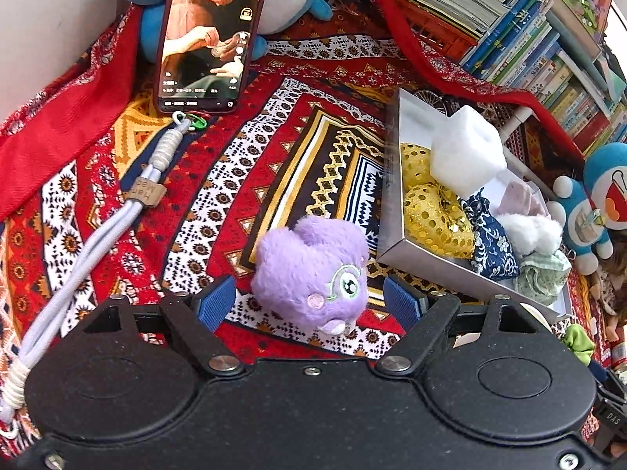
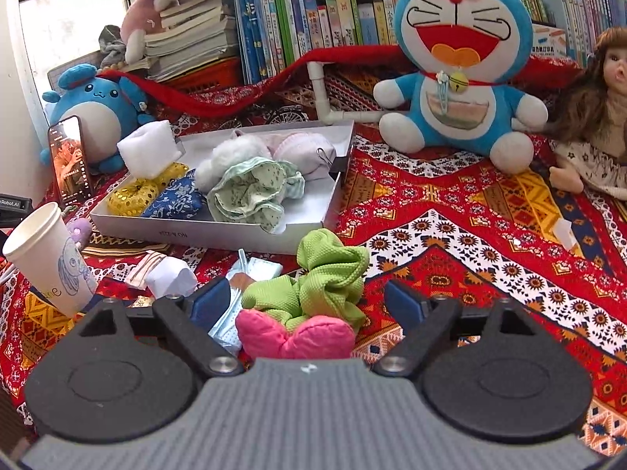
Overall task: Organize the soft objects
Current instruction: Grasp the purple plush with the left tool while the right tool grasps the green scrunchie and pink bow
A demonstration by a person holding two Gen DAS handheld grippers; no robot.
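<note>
The grey tray (image 2: pixel 219 231) lay toward the far side of the desk (image 2: pixel 470 243), already holding several soft pieces. I had the left tongs (image 1: pixel 309 301) open around the purple plush toy (image 1: pixel 309 274), which sat on the cloth just beside the tray's near wall; the pads did not press it. The right tongs (image 2: pixel 307 301) stood open over the green scrunchie (image 2: pixel 325 278) and the pink padded piece (image 2: pixel 294 333), near the tray's front edge. I judged all three light, squashy and not slippery; I would take the plush across its body and the scrunchie at its thick folds.
</note>
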